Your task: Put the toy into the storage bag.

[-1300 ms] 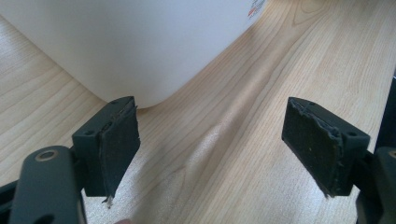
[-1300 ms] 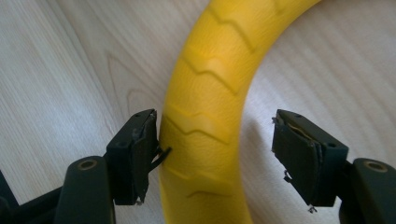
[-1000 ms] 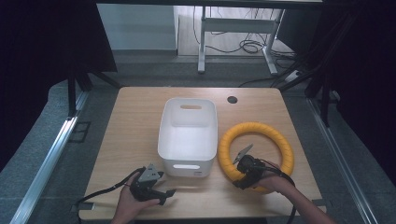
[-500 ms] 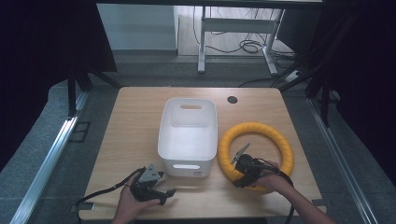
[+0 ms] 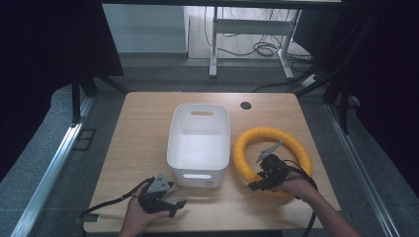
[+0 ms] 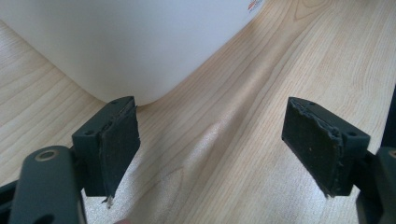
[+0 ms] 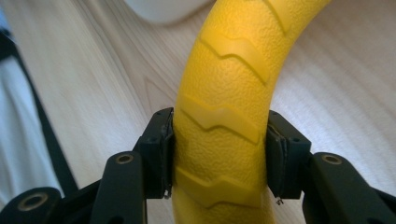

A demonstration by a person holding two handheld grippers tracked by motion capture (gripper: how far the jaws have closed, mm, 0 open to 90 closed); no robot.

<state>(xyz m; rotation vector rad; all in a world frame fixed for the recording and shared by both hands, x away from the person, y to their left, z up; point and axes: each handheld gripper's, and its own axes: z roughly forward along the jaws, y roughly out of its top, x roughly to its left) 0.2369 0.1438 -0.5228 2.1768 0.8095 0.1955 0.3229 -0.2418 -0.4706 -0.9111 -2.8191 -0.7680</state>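
Observation:
A yellow ridged ring [image 5: 273, 134] lies flat on the wooden table [image 5: 143, 133], to the right of a white bin [image 5: 199, 146]. My right gripper [image 5: 262, 181] is at the ring's near left part. In the right gripper view both pads press the sides of the ring [image 7: 219, 121], so it is shut on it. My left gripper [image 5: 174, 206] rests near the table's front edge, just in front of the bin's near left corner. In the left gripper view its jaws stand wide apart over bare wood, with the bin's rounded corner [image 6: 140, 42] just beyond them.
The bin is empty and has handle slots at both ends. A dark round cable hole [image 5: 245, 105] sits at the table's far right. Cables trail from both grippers toward the front edge. Dark curtains and a desk frame stand beyond the table.

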